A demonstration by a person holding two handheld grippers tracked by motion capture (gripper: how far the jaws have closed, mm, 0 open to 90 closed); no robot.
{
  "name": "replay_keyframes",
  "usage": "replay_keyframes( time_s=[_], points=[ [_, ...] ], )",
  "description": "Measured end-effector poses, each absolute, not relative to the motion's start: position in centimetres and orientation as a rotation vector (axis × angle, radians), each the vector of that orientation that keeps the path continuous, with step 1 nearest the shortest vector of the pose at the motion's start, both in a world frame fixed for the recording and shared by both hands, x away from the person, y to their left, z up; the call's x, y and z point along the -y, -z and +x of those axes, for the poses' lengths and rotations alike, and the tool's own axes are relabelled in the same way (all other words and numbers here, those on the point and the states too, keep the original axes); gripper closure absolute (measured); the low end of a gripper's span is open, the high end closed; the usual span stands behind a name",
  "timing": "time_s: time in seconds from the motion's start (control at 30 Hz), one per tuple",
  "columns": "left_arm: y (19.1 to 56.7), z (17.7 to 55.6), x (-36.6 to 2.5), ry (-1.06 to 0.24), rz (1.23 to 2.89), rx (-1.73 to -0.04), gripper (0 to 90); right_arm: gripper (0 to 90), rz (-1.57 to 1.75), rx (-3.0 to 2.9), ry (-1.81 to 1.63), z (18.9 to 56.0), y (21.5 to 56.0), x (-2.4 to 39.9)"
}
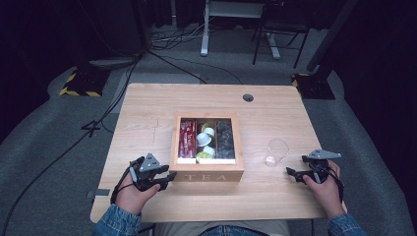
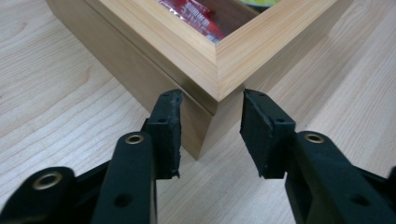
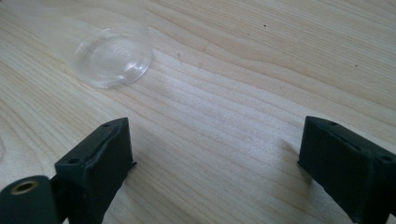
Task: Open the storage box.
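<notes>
A dark room with grey carpet surrounds a light wooden table (image 1: 147,105). The wooden tea box (image 1: 207,173) sits at its middle, lid shut, with packets and pods showing through the window. The left gripper (image 1: 167,178) is at the box's near left corner; that corner (image 2: 215,88) stands between its jaws, whose pads look to be just touching or barely clear of the wood. To the right of the box stands a clear cup (image 1: 276,152). Farther right of the box, the right gripper (image 1: 290,172) rests with jaws spread wide, holding nothing.

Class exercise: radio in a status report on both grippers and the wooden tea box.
Left gripper jaws straddle near-left corner of light wooden tea box, contact unclear. Right gripper open over bare table, clear plastic cup ahead. Nothing in the way.
</notes>
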State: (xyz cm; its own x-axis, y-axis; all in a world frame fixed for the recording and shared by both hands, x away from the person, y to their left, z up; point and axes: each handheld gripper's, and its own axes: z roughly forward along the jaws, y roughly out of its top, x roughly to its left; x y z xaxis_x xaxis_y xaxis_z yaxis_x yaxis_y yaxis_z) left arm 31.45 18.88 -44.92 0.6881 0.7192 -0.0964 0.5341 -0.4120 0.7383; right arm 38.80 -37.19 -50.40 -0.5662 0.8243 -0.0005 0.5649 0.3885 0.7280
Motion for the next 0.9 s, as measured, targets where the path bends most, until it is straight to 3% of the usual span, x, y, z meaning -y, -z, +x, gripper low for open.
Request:
replay_keyframes(
  time_s=[0.3, 0.63, 0.9],
  points=[
    [44.6, 31.3, -19.0, -0.307, 2.135, -0.950, 66.1, 9.4, 1.204, -2.290, -0.988, 38.8, 50.4, 37.2],
    [44.2, 31.2, -18.7, -0.361, 2.141, -0.911, 66.8, 10.4, 1.200, -2.291, -0.991, 38.8, 50.4, 37.2],
    [43.4, 31.3, -18.8, -0.385, 2.085, -0.900, 66.7, 21.1, 1.203, -2.300, -1.040, 38.6, 50.0, 37.5]
  ],
)
